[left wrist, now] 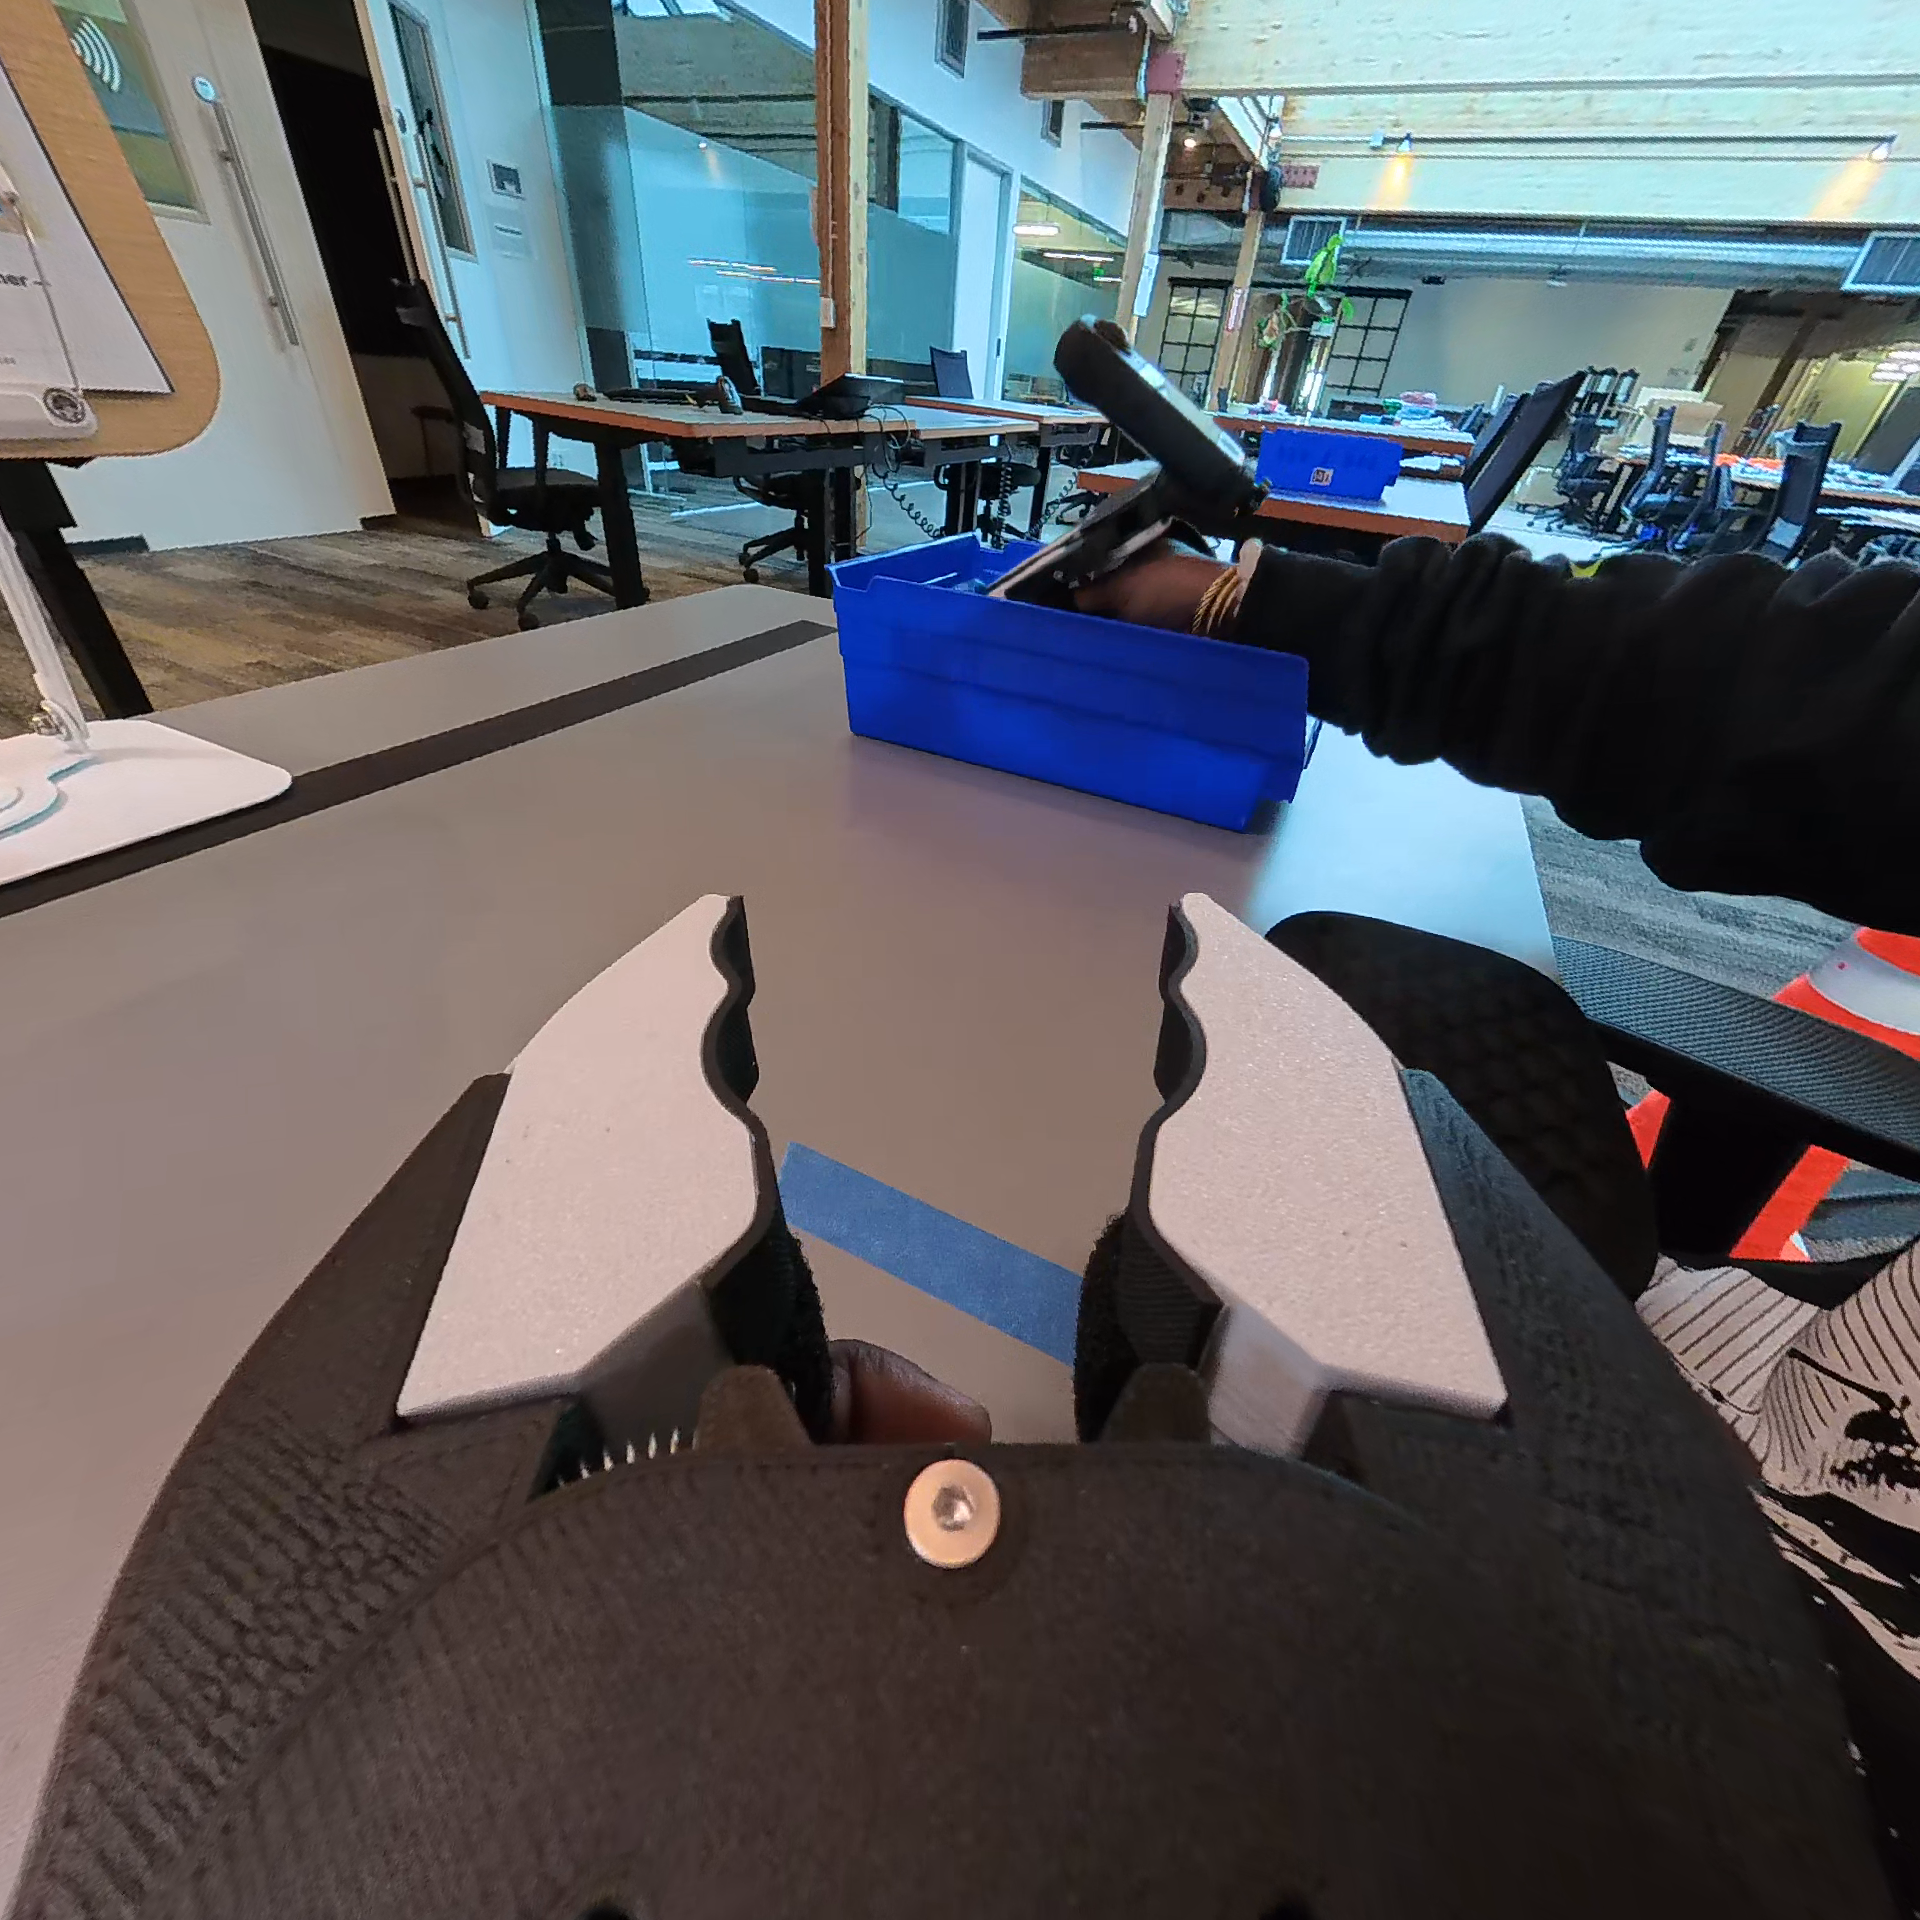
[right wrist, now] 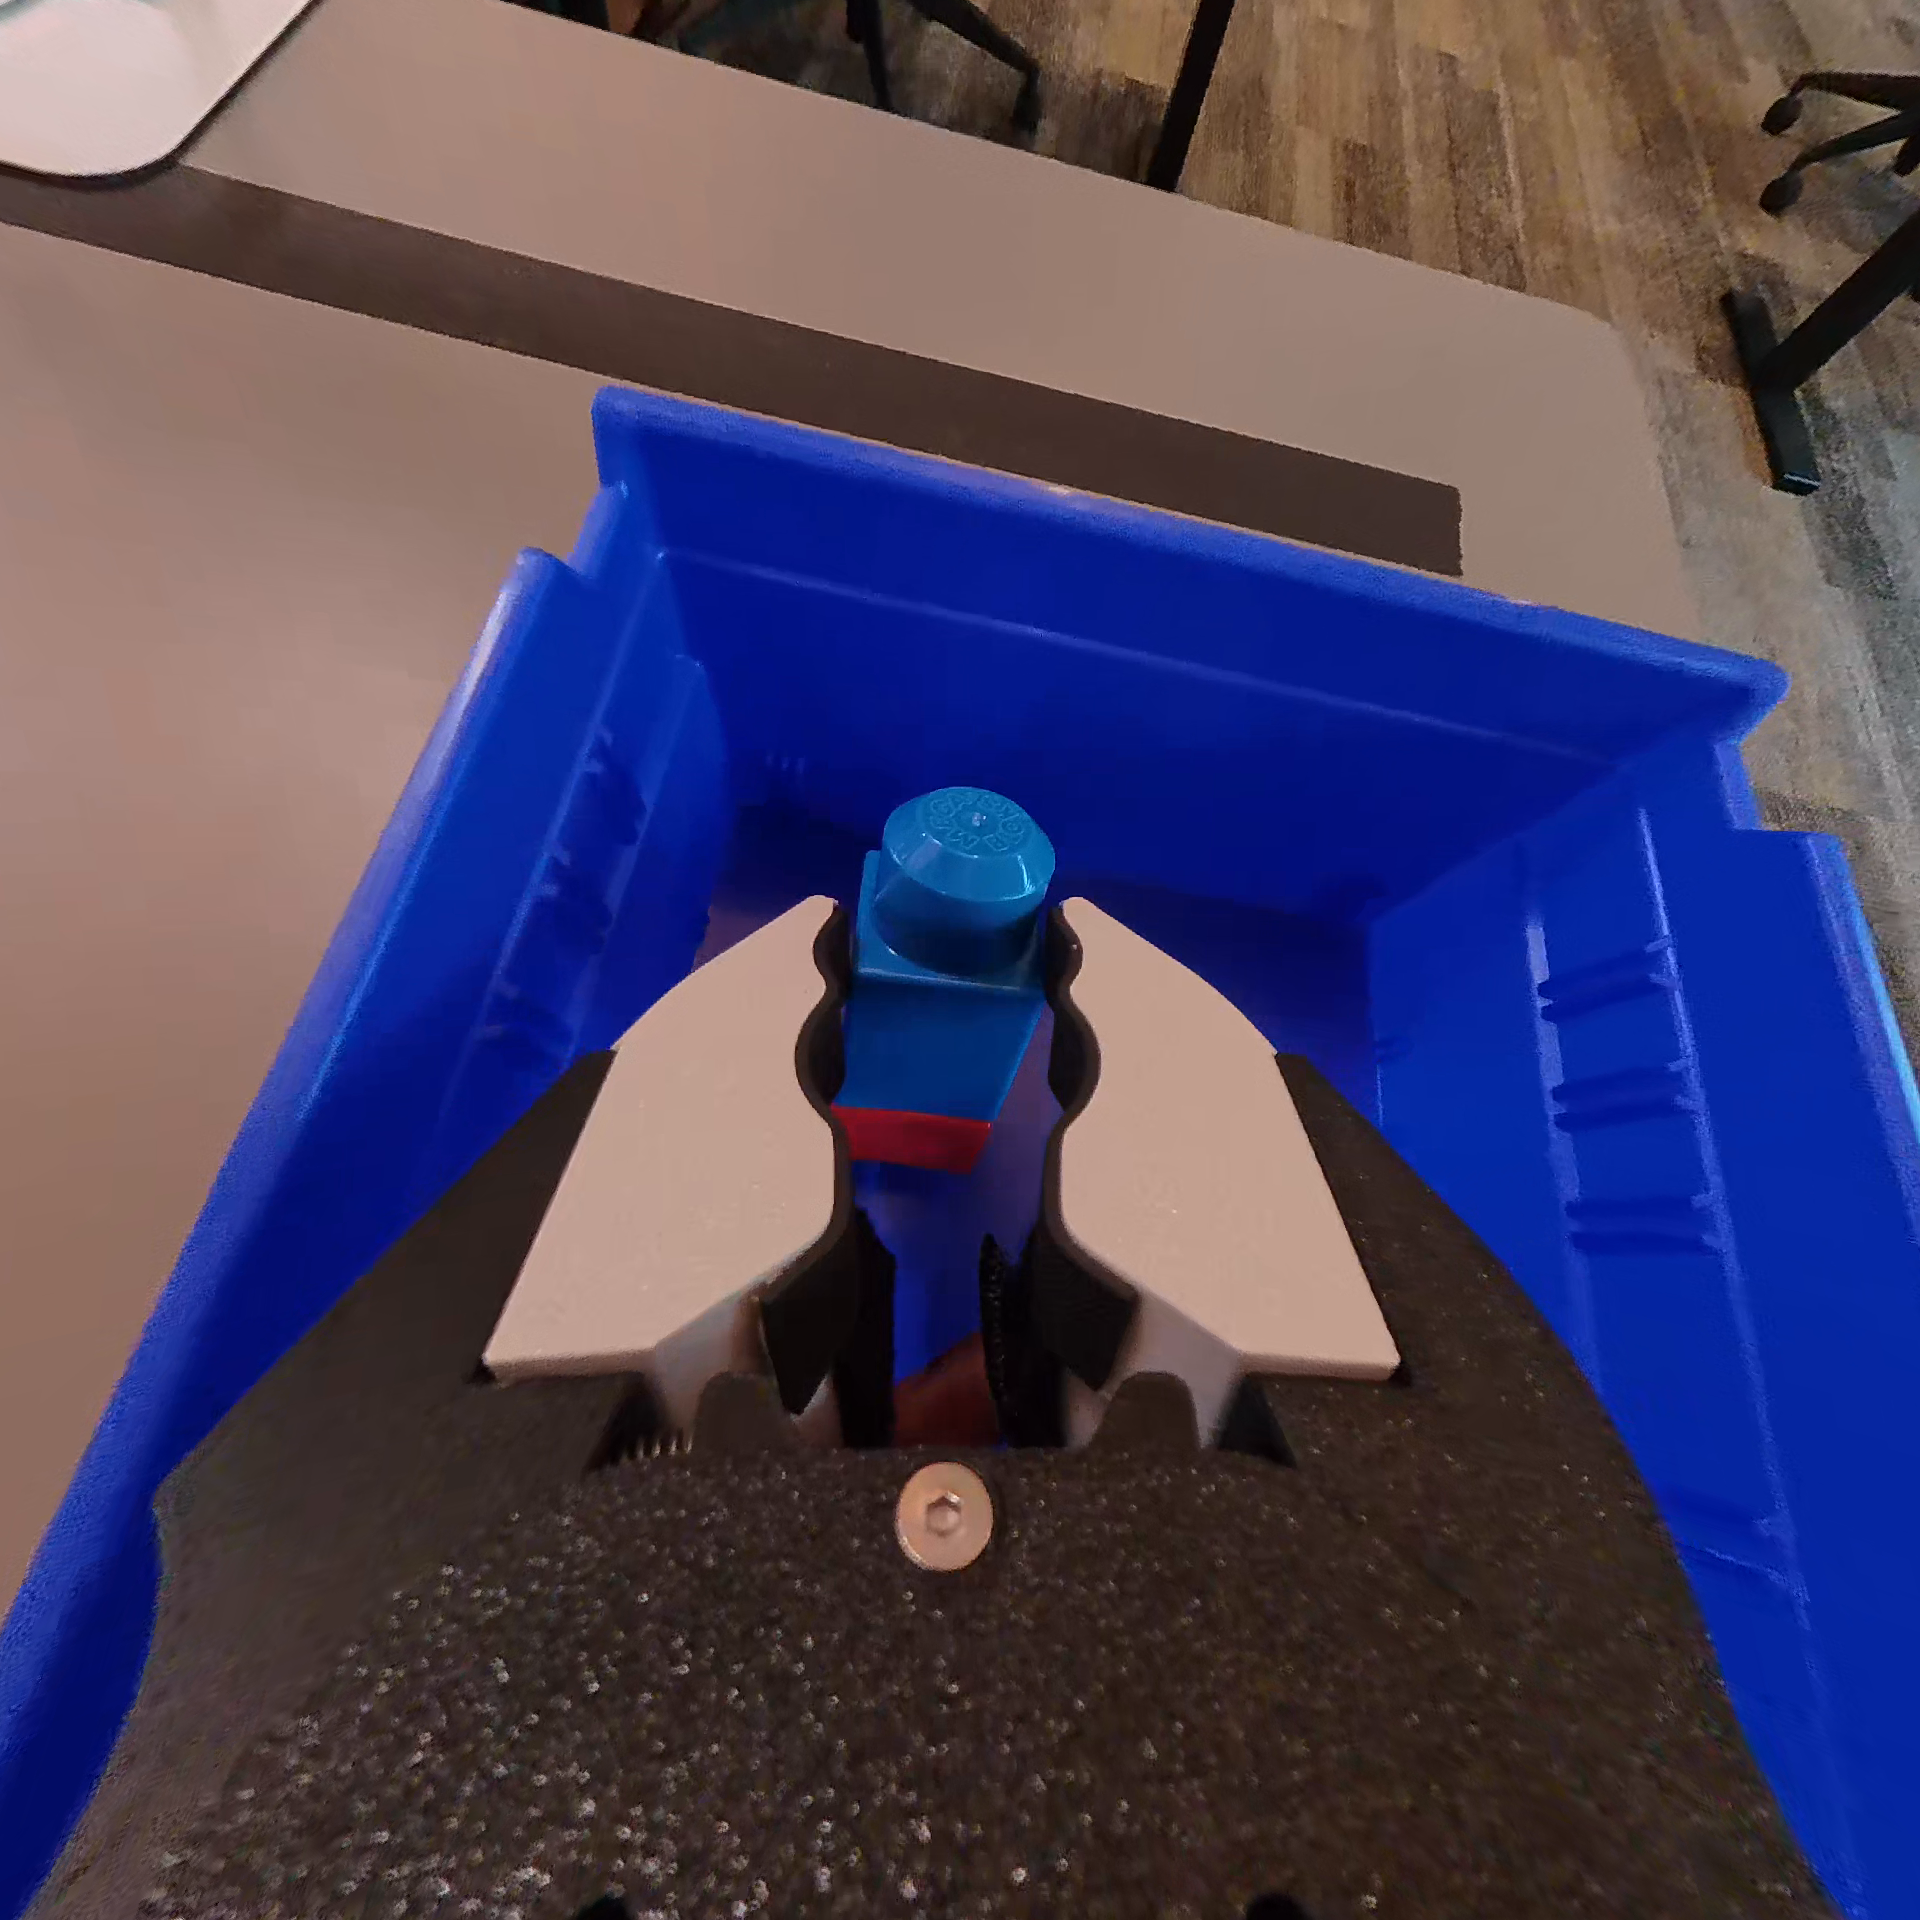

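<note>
My right gripper (right wrist: 948, 914) is shut on a teal-blue toy brick (right wrist: 940, 997) with a single round stud. A red brick (right wrist: 912, 1138) is joined to its near end. The gripper holds them inside a blue plastic bin (right wrist: 1143, 665), stud pointing toward the bin's far wall. My left gripper (left wrist: 958, 914) is open and empty above the grey table (left wrist: 520, 883), well short of the bin (left wrist: 1060, 707). In the left wrist view the right gripper's body (left wrist: 1143, 457) and a black-sleeved arm (left wrist: 1558, 665) reach over the bin.
A strip of blue tape (left wrist: 925, 1236) lies on the table under my left gripper. A dark stripe (left wrist: 520, 727) crosses the table. A white stand base (left wrist: 125, 790) sits at the left. A black chair (left wrist: 1507, 1060) is at the table's right edge.
</note>
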`<state>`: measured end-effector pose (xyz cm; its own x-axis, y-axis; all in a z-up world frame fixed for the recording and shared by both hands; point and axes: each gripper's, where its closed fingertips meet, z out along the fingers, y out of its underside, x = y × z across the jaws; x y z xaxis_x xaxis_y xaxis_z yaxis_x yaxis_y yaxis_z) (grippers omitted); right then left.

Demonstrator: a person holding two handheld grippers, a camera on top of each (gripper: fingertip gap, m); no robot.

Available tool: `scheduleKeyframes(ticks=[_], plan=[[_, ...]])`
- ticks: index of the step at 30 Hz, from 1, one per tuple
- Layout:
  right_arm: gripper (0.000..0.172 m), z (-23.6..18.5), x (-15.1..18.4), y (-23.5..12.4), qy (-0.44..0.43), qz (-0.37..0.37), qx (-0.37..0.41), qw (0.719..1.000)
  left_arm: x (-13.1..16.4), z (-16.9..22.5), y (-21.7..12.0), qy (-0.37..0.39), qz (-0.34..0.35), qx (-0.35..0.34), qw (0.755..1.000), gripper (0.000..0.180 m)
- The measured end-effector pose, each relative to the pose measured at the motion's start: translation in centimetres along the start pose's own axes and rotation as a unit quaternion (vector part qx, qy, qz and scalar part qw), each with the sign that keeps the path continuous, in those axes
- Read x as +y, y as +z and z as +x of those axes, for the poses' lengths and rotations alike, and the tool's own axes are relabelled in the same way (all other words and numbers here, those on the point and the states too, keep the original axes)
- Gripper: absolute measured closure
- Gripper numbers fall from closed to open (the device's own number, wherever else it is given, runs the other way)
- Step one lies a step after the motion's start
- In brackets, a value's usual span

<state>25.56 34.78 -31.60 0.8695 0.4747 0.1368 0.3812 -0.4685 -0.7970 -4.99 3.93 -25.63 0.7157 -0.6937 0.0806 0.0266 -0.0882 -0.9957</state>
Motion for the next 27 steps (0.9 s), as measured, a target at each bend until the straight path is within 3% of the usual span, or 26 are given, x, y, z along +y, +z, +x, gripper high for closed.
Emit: scheduleKeyframes(ticks=[27], plan=[[0.135,-1.2,1.5,1.1,0.007,-0.019,-0.016,1.0,0.1,-0.1,0.0,-0.002,-0.003,0.0,1.0,0.105]])
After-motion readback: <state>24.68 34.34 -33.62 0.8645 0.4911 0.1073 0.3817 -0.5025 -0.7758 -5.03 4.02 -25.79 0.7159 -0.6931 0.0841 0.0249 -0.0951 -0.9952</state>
